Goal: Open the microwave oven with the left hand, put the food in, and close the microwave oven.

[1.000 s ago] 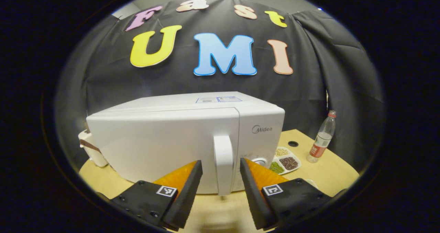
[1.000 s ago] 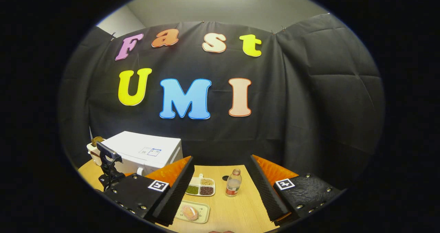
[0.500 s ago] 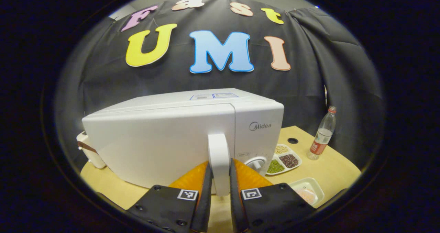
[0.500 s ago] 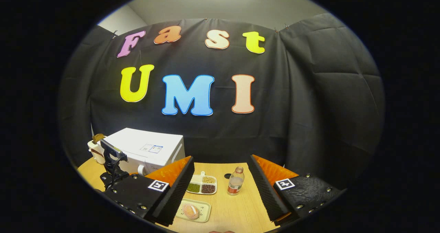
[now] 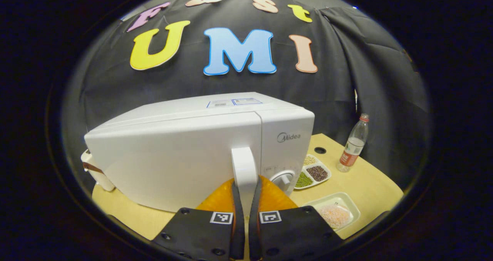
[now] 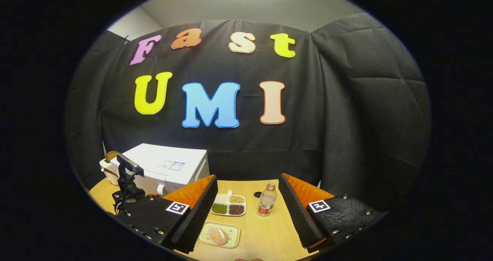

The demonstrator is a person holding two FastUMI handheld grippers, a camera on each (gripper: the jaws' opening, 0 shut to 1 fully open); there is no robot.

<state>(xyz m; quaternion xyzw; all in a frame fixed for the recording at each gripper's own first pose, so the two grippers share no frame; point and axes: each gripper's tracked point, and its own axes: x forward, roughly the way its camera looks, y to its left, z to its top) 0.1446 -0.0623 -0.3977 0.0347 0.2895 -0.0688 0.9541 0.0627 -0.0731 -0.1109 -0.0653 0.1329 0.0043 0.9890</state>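
Your left hand-held gripper [image 5: 243, 199] is clamped on the microwave's stiff upright door handle [image 5: 243, 168] straight ahead — a firm hold low on the bar, door [image 5: 173, 161] closed — while your right hand-held gripper [image 6: 246, 211] hangs wide, the soft, light food [image 6: 217, 235] on its tray [image 6: 233, 236] just below.

Even overhead light; my views are sharp centrally, barrel-bent at the rims, with faint sheen on the microwave [image 5: 185, 153].
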